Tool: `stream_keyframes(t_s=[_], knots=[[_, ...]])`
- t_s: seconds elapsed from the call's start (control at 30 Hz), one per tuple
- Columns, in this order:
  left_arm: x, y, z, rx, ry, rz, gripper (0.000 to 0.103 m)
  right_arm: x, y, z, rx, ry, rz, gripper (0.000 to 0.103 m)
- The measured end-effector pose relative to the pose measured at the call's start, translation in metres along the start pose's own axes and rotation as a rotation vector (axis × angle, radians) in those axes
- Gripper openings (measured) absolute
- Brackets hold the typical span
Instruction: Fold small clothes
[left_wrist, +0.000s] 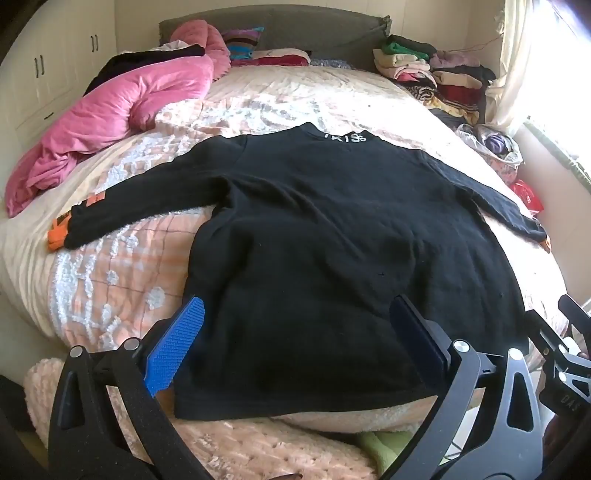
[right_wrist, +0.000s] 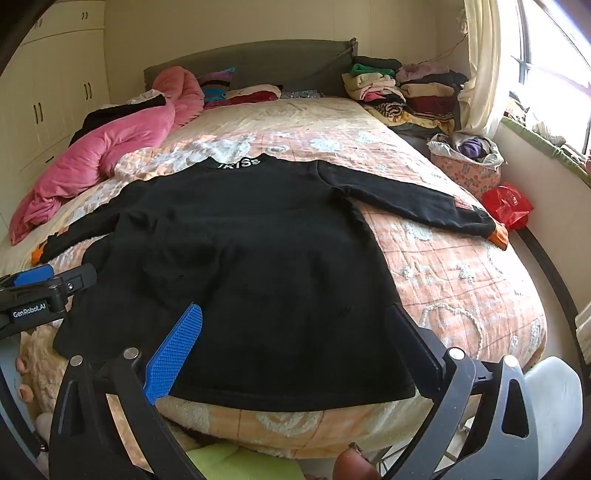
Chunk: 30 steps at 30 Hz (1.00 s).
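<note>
I'm hovering both tongs, left (left_wrist: 295, 347) and right (right_wrist: 295, 347), wide open and gripping nothing over the hem of the black sweater (left_wrist: 332, 229) lying flat near the bed's (right_wrist: 461, 280) foot edge, planning to pinch one layer cleanly at each sleeve.

the bed (left_wrist: 258, 99) carries a black sweater (left_wrist: 332, 240) spread flat — a pink blanket (left_wrist: 122, 114) bunched at one side, folded clothes (left_wrist: 436, 74) stacked by the headboard.
</note>
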<state>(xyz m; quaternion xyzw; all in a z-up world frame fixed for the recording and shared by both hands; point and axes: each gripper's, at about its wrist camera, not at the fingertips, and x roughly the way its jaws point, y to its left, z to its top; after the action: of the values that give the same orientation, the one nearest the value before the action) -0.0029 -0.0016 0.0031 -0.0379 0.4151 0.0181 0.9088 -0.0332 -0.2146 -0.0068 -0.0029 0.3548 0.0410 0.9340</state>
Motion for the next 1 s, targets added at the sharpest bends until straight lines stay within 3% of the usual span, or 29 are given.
stream_keyframes(t_s=[1.0], knots=[[0.0005, -0.0009, -0.0006, 0.004, 0.001, 0.003, 0.095, 0.0019, -0.0012, -0.0045, 0.020, 0.005, -0.006, 0.099]])
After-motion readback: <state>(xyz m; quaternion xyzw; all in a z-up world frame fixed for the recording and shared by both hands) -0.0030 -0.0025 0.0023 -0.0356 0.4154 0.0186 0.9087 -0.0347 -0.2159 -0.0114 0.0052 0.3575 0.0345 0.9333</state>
